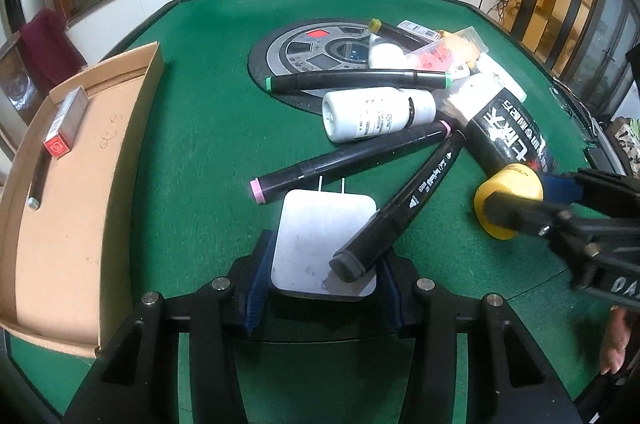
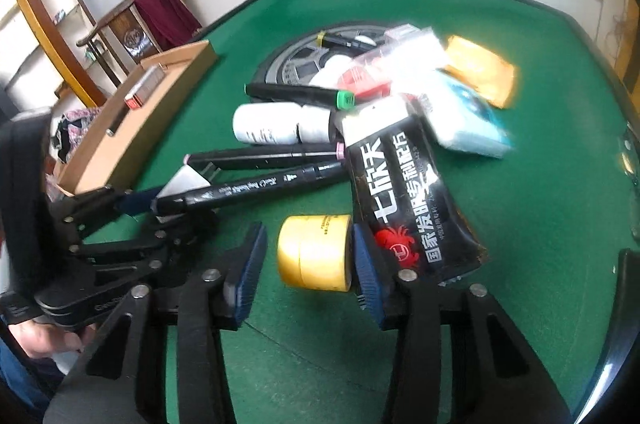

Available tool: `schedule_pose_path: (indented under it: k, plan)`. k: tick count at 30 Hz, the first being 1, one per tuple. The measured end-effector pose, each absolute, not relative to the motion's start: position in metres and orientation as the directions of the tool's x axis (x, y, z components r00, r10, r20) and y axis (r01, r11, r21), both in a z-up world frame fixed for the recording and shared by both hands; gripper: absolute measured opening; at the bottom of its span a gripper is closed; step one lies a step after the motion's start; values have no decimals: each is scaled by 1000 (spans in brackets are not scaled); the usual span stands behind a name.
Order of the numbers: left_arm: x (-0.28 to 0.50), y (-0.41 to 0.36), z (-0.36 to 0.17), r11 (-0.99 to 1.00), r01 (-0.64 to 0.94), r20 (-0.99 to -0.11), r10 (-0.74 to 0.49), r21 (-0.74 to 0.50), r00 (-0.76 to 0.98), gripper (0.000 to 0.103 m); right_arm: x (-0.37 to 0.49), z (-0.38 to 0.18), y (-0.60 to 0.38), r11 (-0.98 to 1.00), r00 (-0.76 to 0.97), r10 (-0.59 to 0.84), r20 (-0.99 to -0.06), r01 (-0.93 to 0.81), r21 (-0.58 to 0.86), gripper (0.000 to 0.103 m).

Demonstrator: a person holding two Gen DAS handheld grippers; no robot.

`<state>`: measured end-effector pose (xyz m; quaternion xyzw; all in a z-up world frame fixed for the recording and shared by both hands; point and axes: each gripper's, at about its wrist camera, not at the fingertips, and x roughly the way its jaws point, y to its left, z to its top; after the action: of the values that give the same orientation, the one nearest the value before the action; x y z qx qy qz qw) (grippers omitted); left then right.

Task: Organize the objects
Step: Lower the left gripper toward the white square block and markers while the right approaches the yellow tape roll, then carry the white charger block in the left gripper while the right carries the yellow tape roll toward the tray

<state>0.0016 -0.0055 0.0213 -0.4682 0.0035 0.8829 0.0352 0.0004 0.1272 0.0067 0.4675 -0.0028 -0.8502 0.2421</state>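
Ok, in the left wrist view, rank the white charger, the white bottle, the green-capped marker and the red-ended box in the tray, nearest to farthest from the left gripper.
1. White charger, between the left gripper pads.
2. White bottle, straight ahead, mid-table.
3. Green-capped marker, just behind the bottle.
4. Red-ended box, far left in the cardboard tray.

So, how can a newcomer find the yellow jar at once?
Start at the green table and the heap of markers. The yellow jar lies on its side beside the black tube, between the right gripper pads. Nothing else nearby is round and fully yellow.
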Motion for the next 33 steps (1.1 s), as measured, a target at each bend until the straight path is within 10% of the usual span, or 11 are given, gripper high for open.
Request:
schedule_pose_path:
  k: [33]
  plan:
    - [42,-21,26,-999,-29,-841,52,-43,-539,40,15,19,121,-853,-463,-465,-754,463,242,30]
